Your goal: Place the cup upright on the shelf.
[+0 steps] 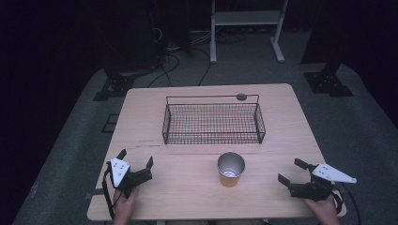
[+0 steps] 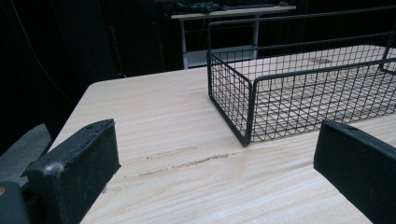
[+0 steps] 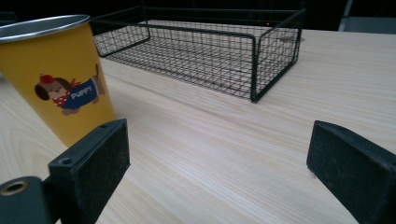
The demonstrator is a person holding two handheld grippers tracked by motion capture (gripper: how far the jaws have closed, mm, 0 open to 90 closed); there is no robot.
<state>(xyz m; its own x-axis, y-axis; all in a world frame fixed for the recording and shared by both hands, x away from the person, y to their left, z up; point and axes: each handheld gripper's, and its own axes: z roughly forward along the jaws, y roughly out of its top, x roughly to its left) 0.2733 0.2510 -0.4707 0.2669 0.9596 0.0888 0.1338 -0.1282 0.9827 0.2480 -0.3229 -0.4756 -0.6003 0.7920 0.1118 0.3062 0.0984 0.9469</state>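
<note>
A yellow metal cup (image 1: 231, 169) with a cartoon dog on its side (image 3: 60, 79) stands upright on the wooden table (image 1: 187, 187), just in front of a black wire basket (image 1: 213, 121) that holds nothing. My left gripper (image 1: 136, 158) rests at the table's front left, open, with bare table between its jaws and the basket's near corner (image 2: 243, 107) ahead of it. At the front right my right gripper (image 1: 292, 170) is open too, apart from the cup, which stands off its left jaw in the right gripper view.
Beyond the table's far edge stands a white metal frame (image 1: 246, 21) with cables on the dark floor (image 1: 187, 56). A small dark round disc (image 1: 241, 97) sits on the table behind the basket. Scuff marks (image 2: 187, 161) streak the wood near the left gripper.
</note>
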